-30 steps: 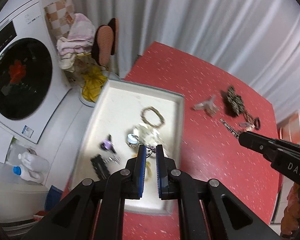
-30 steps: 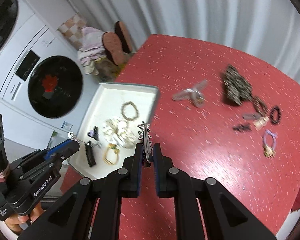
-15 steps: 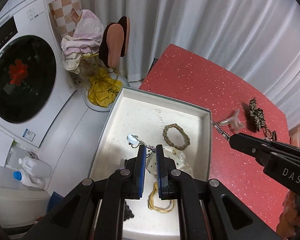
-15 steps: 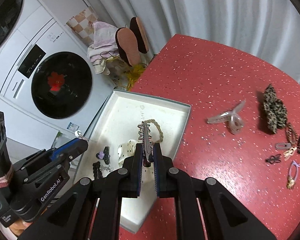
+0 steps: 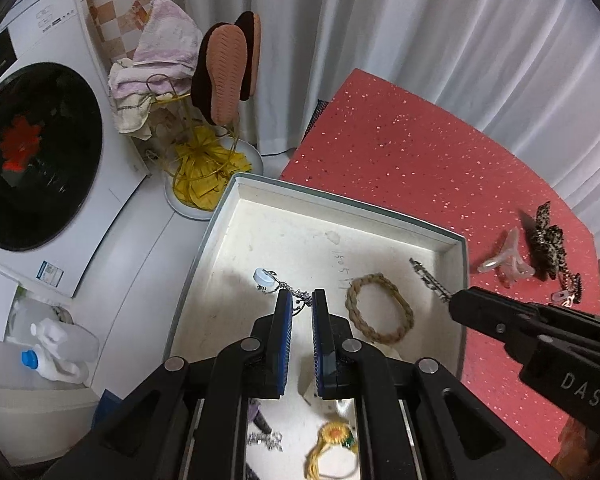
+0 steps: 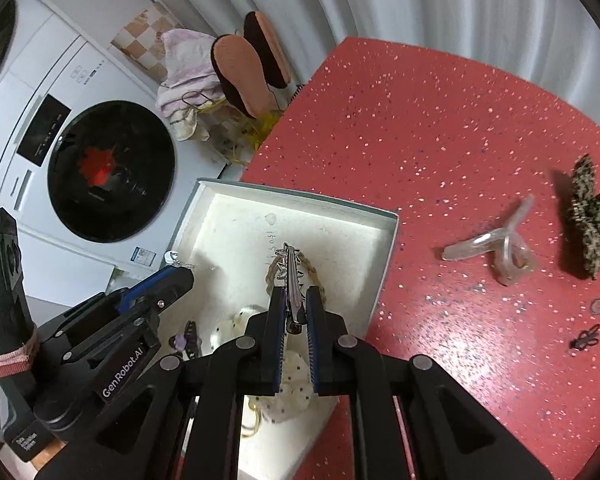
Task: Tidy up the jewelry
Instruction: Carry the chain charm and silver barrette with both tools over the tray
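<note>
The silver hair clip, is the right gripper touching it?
Touching. In the right wrist view, the right gripper pinches the silver hair clip between both fingers above the white box.

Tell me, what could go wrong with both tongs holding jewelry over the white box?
The left tongs pinch only the thin chain of a charm necklace; it could slip or snag when dropped. The right tongs hold a spiky silver hair clip right above the braided bracelet in the white box, so it might tangle there. The tongs are close and could bump.
</note>
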Demonstrator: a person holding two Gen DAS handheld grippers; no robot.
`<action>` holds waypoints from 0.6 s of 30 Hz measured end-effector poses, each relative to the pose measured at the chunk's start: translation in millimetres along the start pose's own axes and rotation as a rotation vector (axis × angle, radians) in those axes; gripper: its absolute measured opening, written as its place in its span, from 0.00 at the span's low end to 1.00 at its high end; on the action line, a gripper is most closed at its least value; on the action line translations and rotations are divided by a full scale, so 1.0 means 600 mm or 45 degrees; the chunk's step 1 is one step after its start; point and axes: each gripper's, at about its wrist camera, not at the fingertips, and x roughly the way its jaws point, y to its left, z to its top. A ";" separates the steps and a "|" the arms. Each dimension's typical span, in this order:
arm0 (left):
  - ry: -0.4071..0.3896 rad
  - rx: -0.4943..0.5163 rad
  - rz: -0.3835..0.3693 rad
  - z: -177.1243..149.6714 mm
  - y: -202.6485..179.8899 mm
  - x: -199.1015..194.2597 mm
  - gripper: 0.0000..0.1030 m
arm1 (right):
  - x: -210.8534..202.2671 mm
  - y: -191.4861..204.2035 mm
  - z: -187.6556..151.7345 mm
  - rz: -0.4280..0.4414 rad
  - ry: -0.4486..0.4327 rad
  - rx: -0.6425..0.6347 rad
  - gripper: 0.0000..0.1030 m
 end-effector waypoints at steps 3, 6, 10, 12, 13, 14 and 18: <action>0.010 0.006 0.000 0.004 0.001 0.016 0.10 | 0.021 0.003 0.009 -0.002 0.004 0.001 0.10; 0.030 -0.007 0.002 0.003 0.006 0.034 0.10 | 0.040 0.002 0.020 0.000 0.002 0.016 0.10; 0.062 -0.016 0.010 -0.004 0.009 0.055 0.10 | 0.065 -0.002 0.026 -0.009 0.025 0.038 0.10; 0.069 -0.014 0.014 -0.006 0.009 0.060 0.10 | 0.077 -0.004 0.027 -0.019 0.039 0.042 0.10; 0.070 -0.014 0.025 -0.008 0.009 0.062 0.10 | 0.081 -0.005 0.028 -0.022 0.044 0.045 0.10; 0.068 -0.014 0.031 -0.008 0.009 0.063 0.10 | 0.084 -0.007 0.028 -0.021 0.051 0.048 0.10; 0.079 -0.002 0.039 -0.010 0.009 0.066 0.11 | 0.101 -0.010 0.031 -0.005 0.088 0.067 0.11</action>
